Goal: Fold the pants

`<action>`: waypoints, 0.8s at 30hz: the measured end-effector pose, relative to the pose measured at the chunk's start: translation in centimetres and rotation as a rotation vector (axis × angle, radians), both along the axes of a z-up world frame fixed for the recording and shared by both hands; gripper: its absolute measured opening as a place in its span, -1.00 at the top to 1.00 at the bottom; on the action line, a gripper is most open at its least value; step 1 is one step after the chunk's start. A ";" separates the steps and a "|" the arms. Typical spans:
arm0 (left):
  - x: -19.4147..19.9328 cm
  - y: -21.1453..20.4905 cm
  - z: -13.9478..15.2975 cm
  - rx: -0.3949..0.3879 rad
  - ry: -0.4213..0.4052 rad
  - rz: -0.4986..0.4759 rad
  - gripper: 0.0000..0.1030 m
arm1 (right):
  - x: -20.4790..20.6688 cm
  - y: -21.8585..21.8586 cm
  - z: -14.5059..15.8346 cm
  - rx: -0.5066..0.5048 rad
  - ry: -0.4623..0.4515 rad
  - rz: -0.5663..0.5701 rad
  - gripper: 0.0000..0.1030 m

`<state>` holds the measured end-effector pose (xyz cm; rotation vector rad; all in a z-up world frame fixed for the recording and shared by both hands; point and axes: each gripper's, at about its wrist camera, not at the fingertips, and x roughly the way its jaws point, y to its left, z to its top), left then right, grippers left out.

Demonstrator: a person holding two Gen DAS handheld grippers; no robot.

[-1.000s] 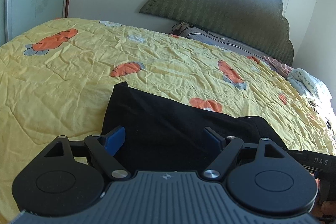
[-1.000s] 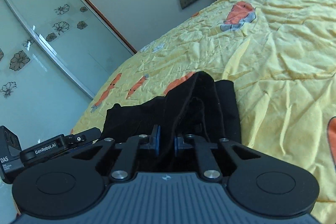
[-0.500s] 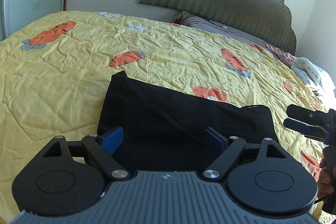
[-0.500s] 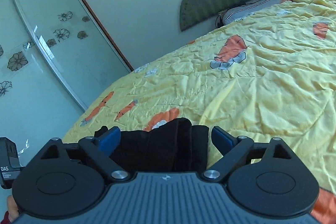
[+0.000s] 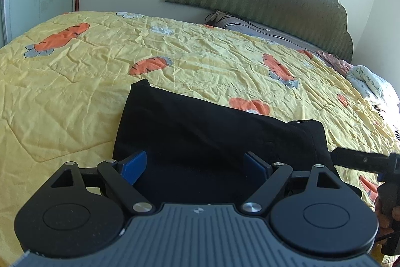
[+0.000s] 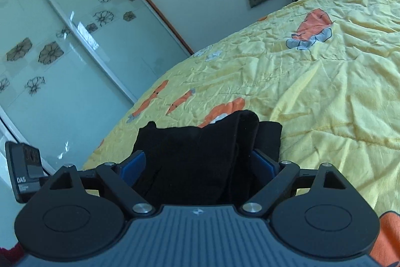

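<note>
Yellow quilted bedding [image 5: 82, 91] printed with orange carrots is spread across the bed, and on it the folded black pants [image 5: 200, 131] are laid flat near the front edge. From the left wrist view, the left gripper [image 5: 195, 164] is seen with its blue pads [image 5: 132, 164] held wide apart over the near part of the pants, and no cloth is pinched between them. At the right edge of that view the right gripper [image 5: 360, 162] is seen just beside the right end of the pants, with part of a hand [image 5: 382, 212] below it. From the right wrist view, the right gripper [image 6: 197, 164] is shown with its jaws spread; they have just been opening, and a raised fold of the pants [image 6: 207, 154] lies between the pads without being pressed. Farther out, a green scalloped headboard [image 5: 275, 6] is set against the pale wall, with a striped pillow [image 5: 250, 26] at its foot. Frosted sliding wardrobe doors [image 6: 62, 54] with flower patterns are seen beyond the side of the bed.
</note>
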<state>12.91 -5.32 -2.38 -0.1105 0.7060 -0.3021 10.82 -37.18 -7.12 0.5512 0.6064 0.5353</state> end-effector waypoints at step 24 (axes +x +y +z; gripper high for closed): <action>-0.3 0.4 0.5 0.004 -0.008 0.007 -0.67 | -0.5 -1.5 -2.2 0.261 0.111 0.095 -0.58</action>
